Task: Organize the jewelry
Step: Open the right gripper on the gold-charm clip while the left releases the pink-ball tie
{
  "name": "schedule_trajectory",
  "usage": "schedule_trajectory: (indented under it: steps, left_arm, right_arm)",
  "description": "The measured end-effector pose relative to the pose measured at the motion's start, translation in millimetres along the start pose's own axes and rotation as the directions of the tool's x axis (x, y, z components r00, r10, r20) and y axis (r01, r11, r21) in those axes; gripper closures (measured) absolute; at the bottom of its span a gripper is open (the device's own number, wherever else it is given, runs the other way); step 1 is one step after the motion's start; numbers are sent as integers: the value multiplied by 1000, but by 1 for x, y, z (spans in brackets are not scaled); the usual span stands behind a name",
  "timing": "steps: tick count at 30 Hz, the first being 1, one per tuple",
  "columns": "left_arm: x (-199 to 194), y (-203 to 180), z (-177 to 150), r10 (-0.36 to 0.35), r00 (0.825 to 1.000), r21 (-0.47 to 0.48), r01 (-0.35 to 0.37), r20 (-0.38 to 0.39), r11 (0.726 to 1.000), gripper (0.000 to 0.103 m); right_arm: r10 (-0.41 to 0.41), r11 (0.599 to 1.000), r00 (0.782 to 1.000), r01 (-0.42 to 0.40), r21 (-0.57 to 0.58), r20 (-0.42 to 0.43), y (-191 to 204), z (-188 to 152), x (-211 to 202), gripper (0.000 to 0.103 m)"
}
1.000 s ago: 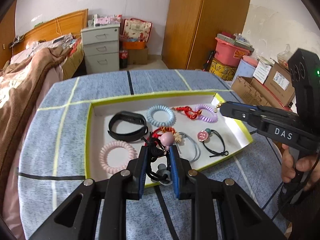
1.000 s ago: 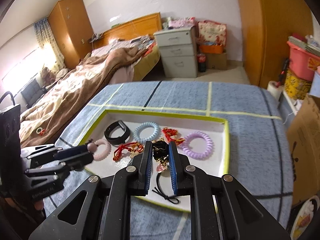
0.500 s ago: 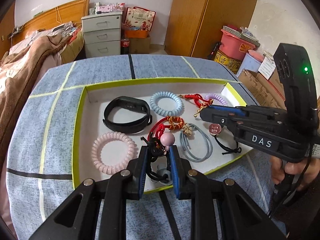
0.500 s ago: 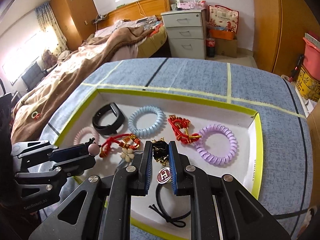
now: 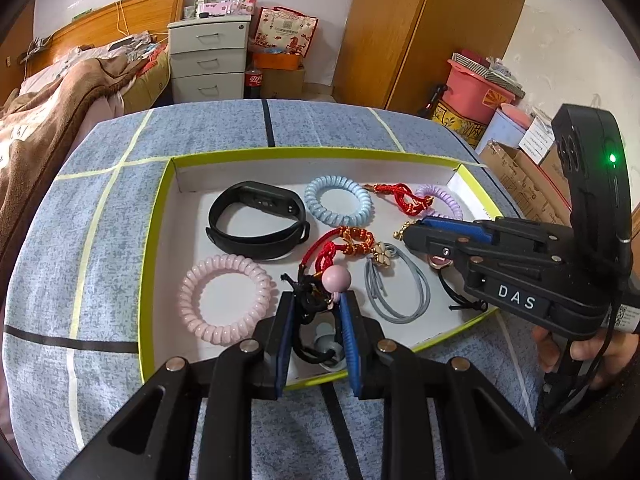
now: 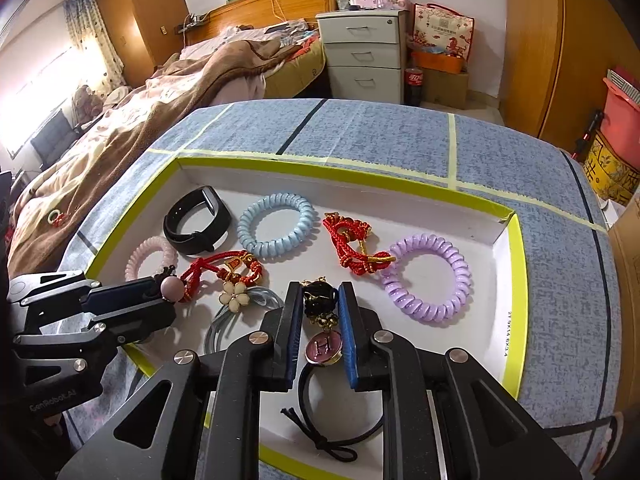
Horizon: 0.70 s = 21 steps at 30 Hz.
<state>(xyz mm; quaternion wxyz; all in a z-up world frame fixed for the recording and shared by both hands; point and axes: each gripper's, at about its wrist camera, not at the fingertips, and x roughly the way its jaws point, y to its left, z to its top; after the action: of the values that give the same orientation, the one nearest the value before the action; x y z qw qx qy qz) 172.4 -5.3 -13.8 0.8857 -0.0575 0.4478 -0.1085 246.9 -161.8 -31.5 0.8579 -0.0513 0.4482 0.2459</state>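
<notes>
Elastic cord and small beads make up both pieces now between the jaws, and both lie inside the tray (image 6: 516, 264). The left gripper (image 5: 316, 320) stands narrow around a black tie (image 5: 310, 312) with a pink bead (image 5: 336, 279), near the tray's front wall, just beside the pink coil (image 5: 226, 304). Its jaws have just been opening, and the tie sits loosely between them, so whether the pads press it I cannot tell. The right gripper (image 6: 318, 320) is likewise narrow and has just been opening around a black tie with a gold charm (image 6: 318, 300) and a round "H" tag (image 6: 323, 347); the loop (image 6: 340, 436) trails toward the tray's front edge.

By my judgement these ties are very light, soft and floppy: they will sag and swing from any hold, and the smooth bead and tag would slip from flat pads. The knotted cord next to the bead or charm looks the surest place to pinch. Neighbouring red cords (image 6: 224, 270) lie close and could snag.
</notes>
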Motion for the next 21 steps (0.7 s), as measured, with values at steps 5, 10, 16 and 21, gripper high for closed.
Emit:
schedule_trajectory:
  steps: [5, 10, 16, 21]
  left_arm:
    - [-1, 0, 0, -7, 1000, 1, 7, -2, 1000, 69]
    - [-4, -2, -1, 5, 1000, 9, -5, 5, 1000, 64]
    - [-16, -4, -2, 19, 999, 4, -19, 26, 1000, 54]
    - [-30, -12, -7, 73, 995, 13, -74, 63, 997, 52]
  right_arm:
    - [4, 1000, 1000, -5, 10, 22, -1, 1, -4, 81]
    - [13, 1000, 999, -13, 17, 32, 1, -1, -8, 66]
    - [1, 999, 996, -5, 44, 87, 4, -5, -28, 65]
    - [-65, 997, 988, 58, 57, 141, 14, -16, -54, 64]
